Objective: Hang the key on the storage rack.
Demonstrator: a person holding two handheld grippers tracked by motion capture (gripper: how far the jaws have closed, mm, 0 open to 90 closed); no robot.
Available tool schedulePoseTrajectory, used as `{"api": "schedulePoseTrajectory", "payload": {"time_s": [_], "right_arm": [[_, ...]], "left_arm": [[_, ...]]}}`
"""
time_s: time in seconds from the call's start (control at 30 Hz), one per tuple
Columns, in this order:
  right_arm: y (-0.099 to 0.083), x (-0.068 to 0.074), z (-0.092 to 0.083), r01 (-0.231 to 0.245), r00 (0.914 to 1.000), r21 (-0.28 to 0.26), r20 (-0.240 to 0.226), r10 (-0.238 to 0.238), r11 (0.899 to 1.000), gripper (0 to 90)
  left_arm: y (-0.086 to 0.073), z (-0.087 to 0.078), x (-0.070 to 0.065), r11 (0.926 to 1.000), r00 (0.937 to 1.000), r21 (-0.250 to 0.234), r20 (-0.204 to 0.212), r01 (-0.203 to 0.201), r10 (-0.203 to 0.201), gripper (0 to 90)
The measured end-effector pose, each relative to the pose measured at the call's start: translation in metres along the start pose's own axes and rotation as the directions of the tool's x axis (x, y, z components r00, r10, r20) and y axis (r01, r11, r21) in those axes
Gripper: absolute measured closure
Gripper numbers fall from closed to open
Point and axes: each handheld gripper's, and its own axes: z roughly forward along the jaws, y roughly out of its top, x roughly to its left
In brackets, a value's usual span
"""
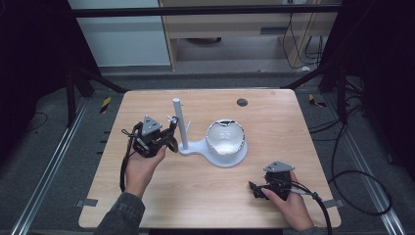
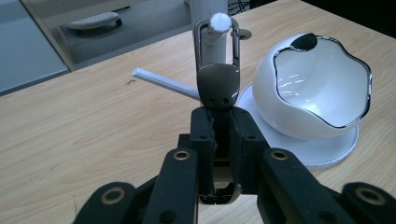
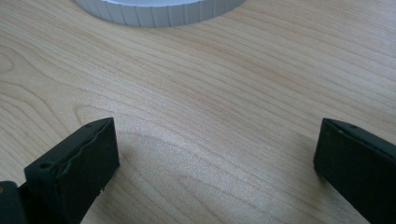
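A light wooden table (image 1: 274, 196) stands on grey carpeted floor (image 1: 49, 161). Behind it, a pale wooden cabinet (image 1: 235, 24) and black cables (image 1: 357, 181).

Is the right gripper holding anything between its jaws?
No: in the right gripper view the right gripper has its jaws wide apart with bare wooden table between them.

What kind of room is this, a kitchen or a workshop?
Probably a lab or test room, not a kitchen. A bare wooden table stands inside a dark metal frame, loose cables trail over the grey floor, and a person holds a left gripper and a right gripper by a white stand.
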Motion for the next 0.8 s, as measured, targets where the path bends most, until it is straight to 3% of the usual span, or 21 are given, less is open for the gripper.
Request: {"api": "schedulePoseTrajectory", "payload": {"time_s": [0.8], "right_arm": [[0.0, 0.0, 0.0, 0.002, 1.0, 0.0, -0.003, -0.002, 1.0, 0.5]], "left_arm": [[-0.004, 0.015, -0.004, 0.9995, 0.9997, -0.022, -0.009, 0.024, -0.025, 80.4]]}}
